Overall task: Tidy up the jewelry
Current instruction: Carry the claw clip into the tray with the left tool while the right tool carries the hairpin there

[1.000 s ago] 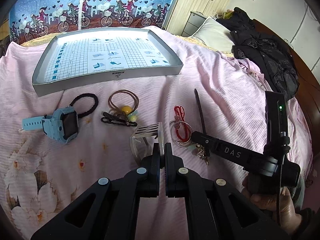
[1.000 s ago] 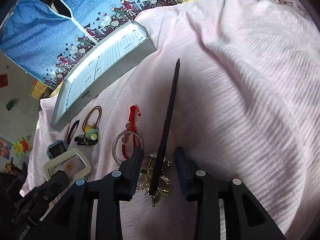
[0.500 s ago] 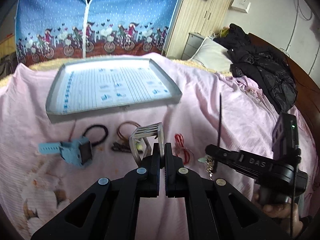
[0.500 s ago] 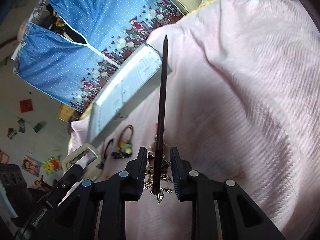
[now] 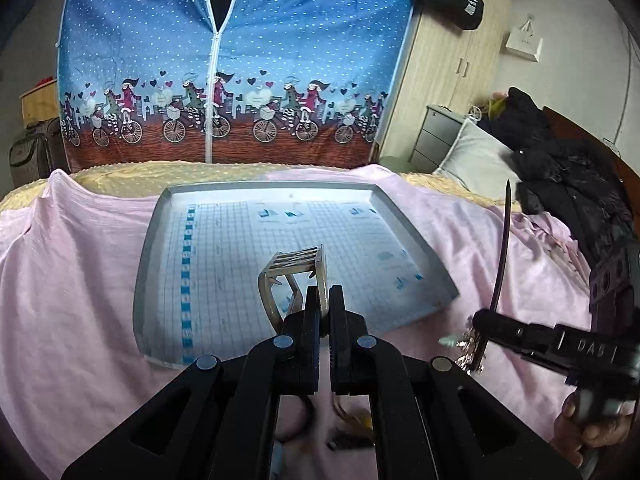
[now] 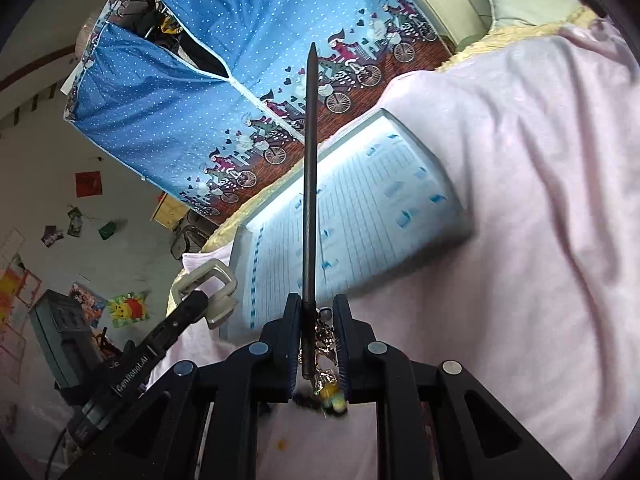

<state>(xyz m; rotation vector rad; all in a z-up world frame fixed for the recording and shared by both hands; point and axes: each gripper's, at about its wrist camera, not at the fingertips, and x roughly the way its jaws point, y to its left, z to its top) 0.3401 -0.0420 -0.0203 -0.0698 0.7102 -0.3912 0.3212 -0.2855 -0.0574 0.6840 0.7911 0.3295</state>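
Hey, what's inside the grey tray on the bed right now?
The tray shows only its blue grid-printed liner; no jewelry lies in it. The silver bracelet, clamped in the left tool, hangs in front, hiding the near middle.

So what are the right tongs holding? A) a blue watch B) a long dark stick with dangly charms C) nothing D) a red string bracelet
B: the right tongs are shut on the long dark hair stick, gold charms dangling at its base.
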